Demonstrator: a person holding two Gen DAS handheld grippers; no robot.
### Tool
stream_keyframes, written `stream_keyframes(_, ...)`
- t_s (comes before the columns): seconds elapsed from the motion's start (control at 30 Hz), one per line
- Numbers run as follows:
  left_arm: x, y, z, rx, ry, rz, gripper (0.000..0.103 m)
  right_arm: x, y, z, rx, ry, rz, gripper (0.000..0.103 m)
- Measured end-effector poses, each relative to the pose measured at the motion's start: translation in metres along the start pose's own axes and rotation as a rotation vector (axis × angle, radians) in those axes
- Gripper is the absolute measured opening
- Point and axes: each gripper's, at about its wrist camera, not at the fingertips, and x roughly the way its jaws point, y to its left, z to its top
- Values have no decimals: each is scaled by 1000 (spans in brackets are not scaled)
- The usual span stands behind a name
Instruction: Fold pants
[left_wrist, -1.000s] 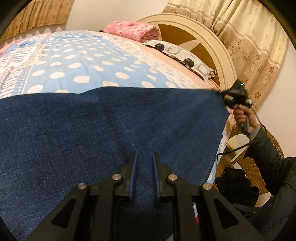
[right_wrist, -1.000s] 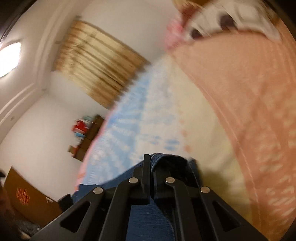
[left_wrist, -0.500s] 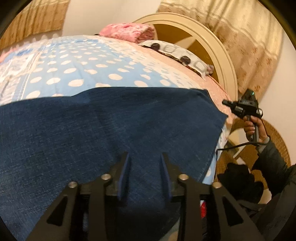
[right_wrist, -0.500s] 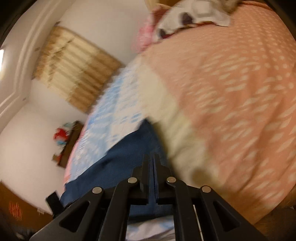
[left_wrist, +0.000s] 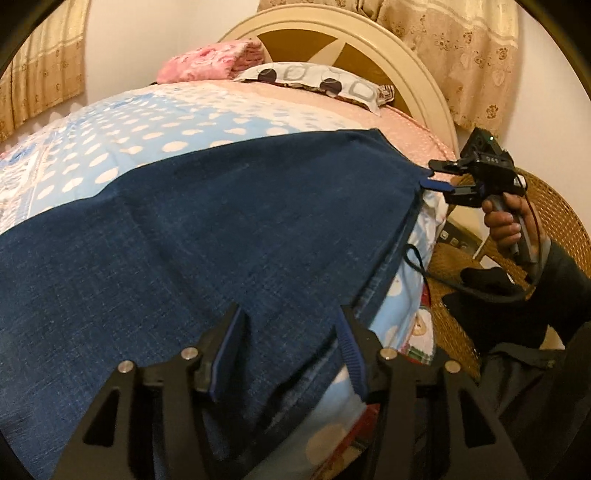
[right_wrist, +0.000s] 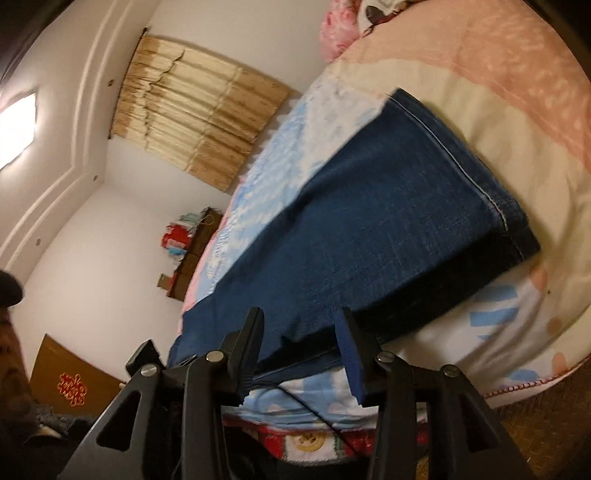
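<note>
Blue-padded jaws of the left gripper (left_wrist: 291, 332) are spreading, with denim beneath them but nothing pinched. The right gripper (right_wrist: 301, 332) is likewise opening, its jaws apart over the near edge of the cloth and gripping nothing. Between and beyond them the pants (left_wrist: 207, 236) lie flat on the bed's dotted blue quilt (left_wrist: 155, 129), hem towards the pink sheet (right_wrist: 517, 74). A hand (left_wrist: 506, 218) holds the right gripper beside the mattress edge, with the cream headboard (left_wrist: 388, 55) behind.

Pants (left_wrist: 221, 236) flat, left tool (left_wrist: 291, 332) opening
</note>
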Motion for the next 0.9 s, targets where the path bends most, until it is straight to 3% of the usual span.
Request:
stream_keyframes(0.1, 0, -1, 0, -4, -3, 10, 54, 13, -8, 4, 71, -44, 25, 42)
stream_keyframes(0.2, -5, -6, -1, 8, -3, 3, 54, 25, -18, 5, 136, -43, -19, 42)
stream_keyframes(0.53, -3, -11, -6, 15, -3, 12, 53, -5, -21, -23, 180, -93, -18, 42)
stream_keyframes(0.67, -9, -14, -7, 26, -9, 8, 49, 2, -24, -26, 215, -79, -31, 42)
stream_keyframes(0.83, -1, -12, -10, 23, 4, 26, 48, -1, -34, -23, 242, -122, -20, 42)
stream_keyframes(0.9, -2, -12, -8, 19, 1, 33, 40, 7, -36, -20, 251, -126, -13, 42)
